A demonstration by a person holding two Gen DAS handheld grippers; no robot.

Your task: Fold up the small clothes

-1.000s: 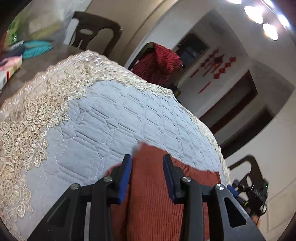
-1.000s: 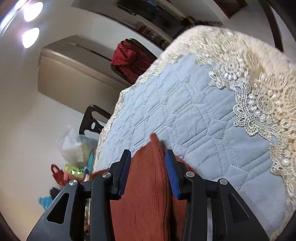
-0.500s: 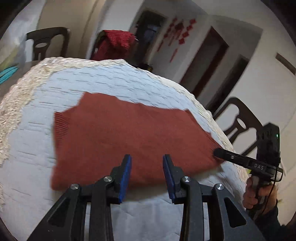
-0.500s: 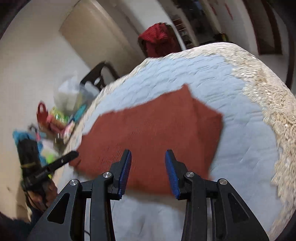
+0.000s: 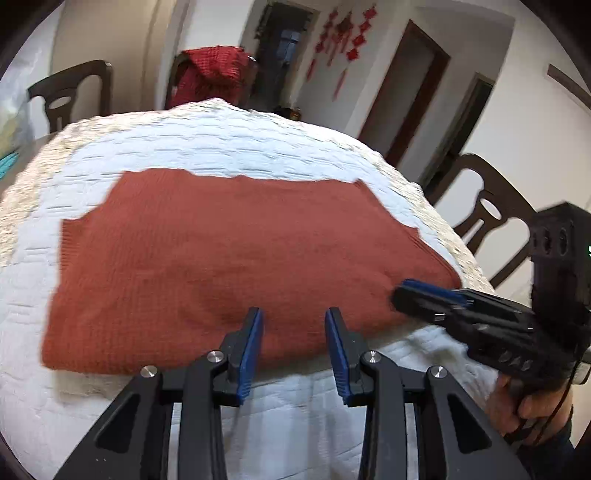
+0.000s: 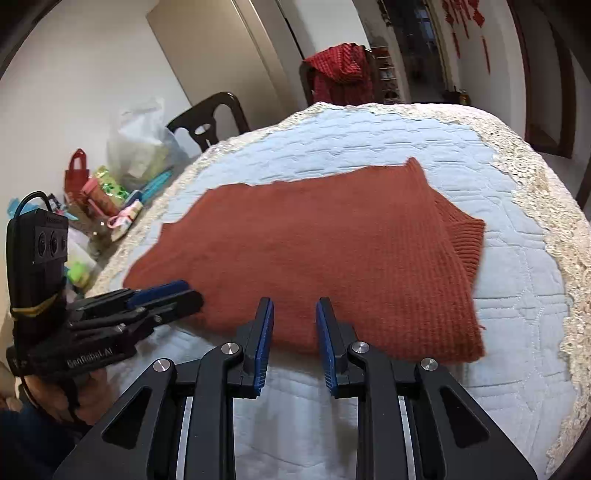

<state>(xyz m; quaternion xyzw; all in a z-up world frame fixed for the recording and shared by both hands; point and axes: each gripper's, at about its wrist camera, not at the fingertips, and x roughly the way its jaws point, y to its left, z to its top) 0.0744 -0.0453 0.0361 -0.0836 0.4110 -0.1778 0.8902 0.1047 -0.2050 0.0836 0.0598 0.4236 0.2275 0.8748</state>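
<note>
Nearest the lens, the left gripper (image 5: 293, 328) is hovering over the near hem of the rust-red ribbed knit garment (image 5: 236, 258), its blue pads standing apart with nothing between them. The right gripper (image 6: 294, 319) is doing likewise at the same hem, its jaws having just been closing, narrower now than a moment back, and nothing is caught between them.

A second ago each gripper was pinching a raised fold of that garment; now the fabric is lying flat, folded double, in the middle of the pale blue quilted cloth with cream lace edging (image 6: 517, 295), and both tools are backed off to its near edge.

The left view is showing the right gripper at the garment's right corner, gripped by a hand (image 5: 524, 402), with a dark wooden chair (image 5: 491, 214) beyond that corner and red hanging ornaments (image 5: 343, 26) on the far wall. The right view is showing instead the ribbed cuff poking from under the garment's right side, and a heap of bags and packets (image 6: 122, 173) off its left. Far behind the garment, a red cloth draped over a chair (image 6: 340, 70) is visible in both.
</note>
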